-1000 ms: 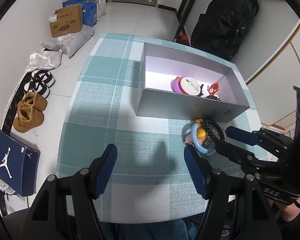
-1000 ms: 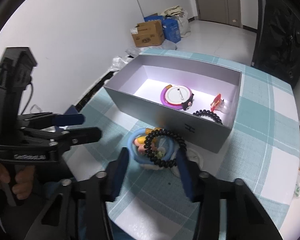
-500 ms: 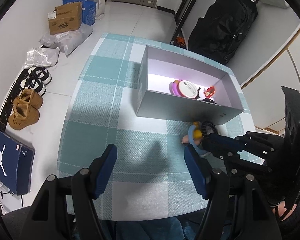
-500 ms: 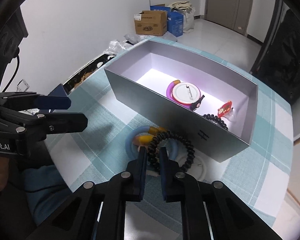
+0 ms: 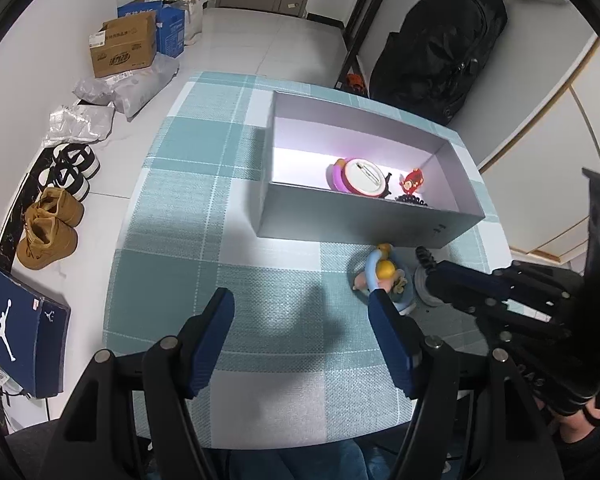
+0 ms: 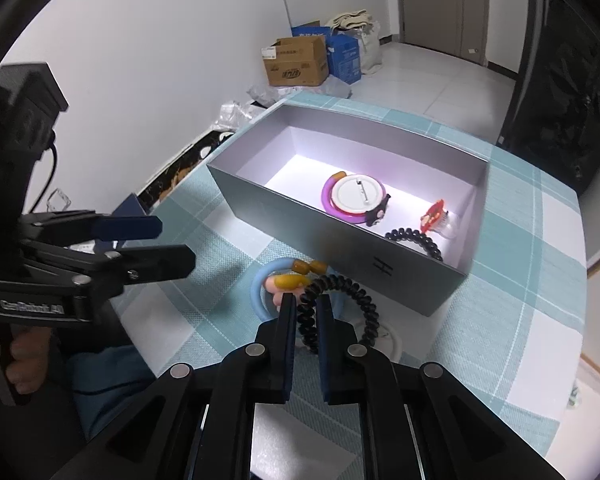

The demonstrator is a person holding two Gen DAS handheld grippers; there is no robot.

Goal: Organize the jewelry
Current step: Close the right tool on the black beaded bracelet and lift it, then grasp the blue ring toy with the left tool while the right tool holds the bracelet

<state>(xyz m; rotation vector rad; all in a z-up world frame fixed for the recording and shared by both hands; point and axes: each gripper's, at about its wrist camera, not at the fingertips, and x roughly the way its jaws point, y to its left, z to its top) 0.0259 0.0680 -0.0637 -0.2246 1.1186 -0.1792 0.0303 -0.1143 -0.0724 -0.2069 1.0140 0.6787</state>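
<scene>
My right gripper (image 6: pixel 306 306) is shut on a black spiral hair tie (image 6: pixel 364 304) and holds it just above the table, in front of the grey box (image 6: pixel 340 248). Under it lie a blue ring with yellow beads (image 6: pixel 268 276) and a white ring (image 6: pixel 392 344). The box holds a purple ring with a white round badge (image 6: pixel 354 196), a red charm (image 6: pixel 434 214) and another black spiral tie (image 6: pixel 414 240). My left gripper (image 5: pixel 300 312) is open and empty over the checked cloth, left of the blue ring (image 5: pixel 376 276). The right gripper (image 5: pixel 432 268) shows at the right in the left wrist view.
The grey box (image 5: pixel 360 224) stands at the table's far right part. The table's front edge is close to both grippers. Shoes (image 5: pixel 48 232), cartons (image 5: pixel 124 48) and a blue shoe box (image 5: pixel 20 340) lie on the floor at left. A black bag (image 5: pixel 444 48) stands behind the table.
My right gripper has closed on the black spiral hair tie and lifted it slightly off the blue ring. My left gripper has stayed open in about the same place.
</scene>
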